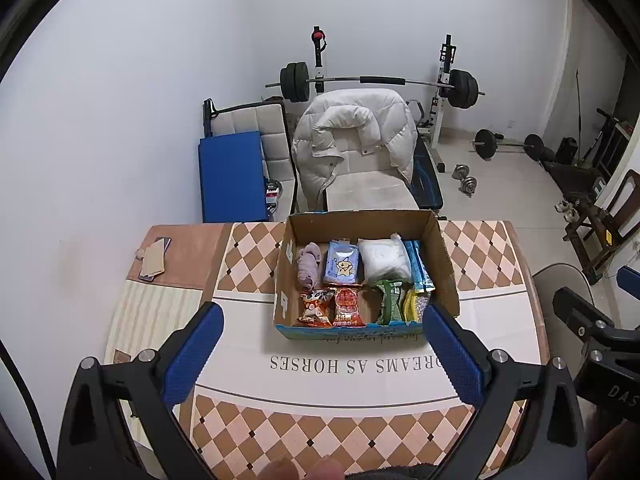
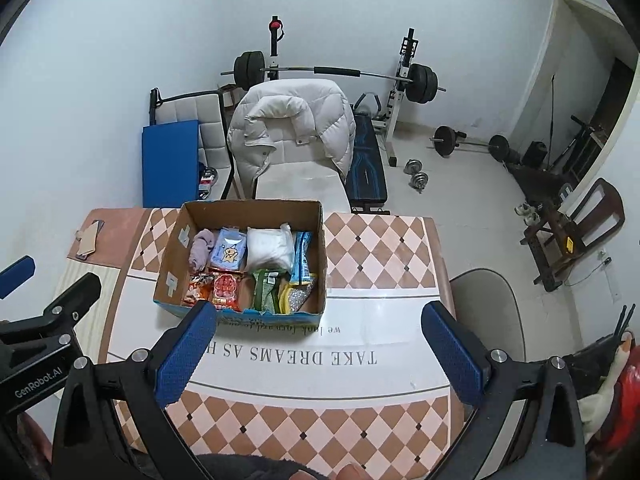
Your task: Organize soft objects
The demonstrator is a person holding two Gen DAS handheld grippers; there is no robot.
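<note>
Behind the cardboard box point(image 1: 362, 220), nothing soft remains loose; packets sit inside it. Left gripper point(image 1: 322, 354) and right gripper point(image 2: 320, 354) hover nearer than the box, jaws wide, empty. Judged best: withdraw without nudging the box.

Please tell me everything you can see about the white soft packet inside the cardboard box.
The white, pillow-like plastic packet lies flat in the far row of the open brown cardboard box. It looks soft, glossy and slightly wrinkled. A light blue packet with a star figure borders one side, an upright blue snack bag the other.
</note>
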